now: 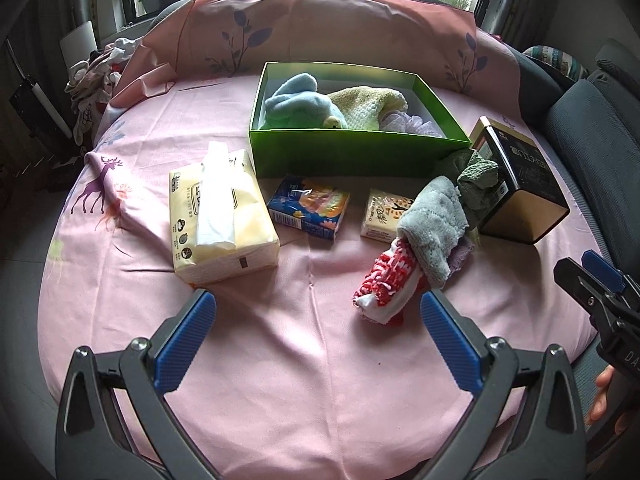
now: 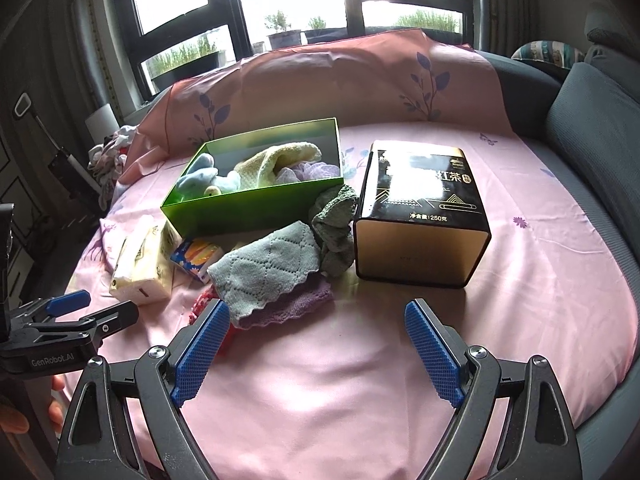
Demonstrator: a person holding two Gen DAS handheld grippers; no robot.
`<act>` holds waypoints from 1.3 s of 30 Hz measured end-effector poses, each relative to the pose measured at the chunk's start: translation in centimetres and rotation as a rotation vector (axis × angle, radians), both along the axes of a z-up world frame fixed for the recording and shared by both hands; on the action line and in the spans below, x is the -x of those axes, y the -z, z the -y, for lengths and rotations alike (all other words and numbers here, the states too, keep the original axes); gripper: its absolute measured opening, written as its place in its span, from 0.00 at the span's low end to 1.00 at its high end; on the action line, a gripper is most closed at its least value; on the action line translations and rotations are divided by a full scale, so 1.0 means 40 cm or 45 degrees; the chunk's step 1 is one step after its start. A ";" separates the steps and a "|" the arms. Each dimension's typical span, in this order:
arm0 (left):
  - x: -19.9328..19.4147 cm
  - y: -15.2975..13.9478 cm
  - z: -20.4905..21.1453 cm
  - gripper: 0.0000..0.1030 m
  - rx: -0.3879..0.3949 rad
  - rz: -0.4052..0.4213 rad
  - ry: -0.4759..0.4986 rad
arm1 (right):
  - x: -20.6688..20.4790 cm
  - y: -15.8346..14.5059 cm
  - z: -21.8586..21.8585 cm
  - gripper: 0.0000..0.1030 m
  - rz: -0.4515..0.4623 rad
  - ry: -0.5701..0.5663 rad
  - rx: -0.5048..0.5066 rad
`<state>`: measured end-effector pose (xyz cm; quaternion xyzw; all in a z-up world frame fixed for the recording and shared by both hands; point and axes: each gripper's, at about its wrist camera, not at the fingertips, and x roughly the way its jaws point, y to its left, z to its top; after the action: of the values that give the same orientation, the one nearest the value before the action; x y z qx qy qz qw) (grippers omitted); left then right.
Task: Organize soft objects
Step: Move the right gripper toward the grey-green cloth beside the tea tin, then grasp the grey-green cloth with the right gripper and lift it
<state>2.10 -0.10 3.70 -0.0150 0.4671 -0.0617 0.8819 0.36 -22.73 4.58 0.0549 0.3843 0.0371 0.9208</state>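
Observation:
A green box (image 1: 352, 156) (image 2: 256, 208) on the pink sheet holds a blue plush toy (image 1: 300, 104), a yellow towel (image 1: 372, 106) and a lilac cloth (image 2: 308, 170). In front of it lie a grey cloth (image 1: 434, 224) (image 2: 268, 268), a dark green cloth (image 1: 476, 176) (image 2: 336, 220), a purple cloth (image 2: 288, 306) and a red-white cloth (image 1: 384, 284). My left gripper (image 1: 318, 312) is open and empty, left of the red-white cloth. My right gripper (image 2: 316, 316) is open and empty, its left finger beside the purple cloth.
A black tea tin (image 1: 520, 184) (image 2: 424, 216) lies right of the cloths. A tissue pack (image 1: 220, 216), a blue carton (image 1: 308, 206) and a small yellow pack (image 1: 386, 214) lie in front of the box. A pink pillow (image 1: 320, 20) is behind; a grey cushion (image 2: 592, 128) at right.

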 end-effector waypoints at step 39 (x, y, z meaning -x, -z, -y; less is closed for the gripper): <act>-0.209 0.091 0.123 0.91 0.437 -0.158 0.455 | -0.096 0.188 -0.082 0.87 -0.044 -0.300 -0.305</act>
<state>10.48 -5.02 0.07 -0.0854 0.4984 -0.2938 0.8112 4.20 -19.43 -2.95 0.1195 0.3967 0.1896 0.8902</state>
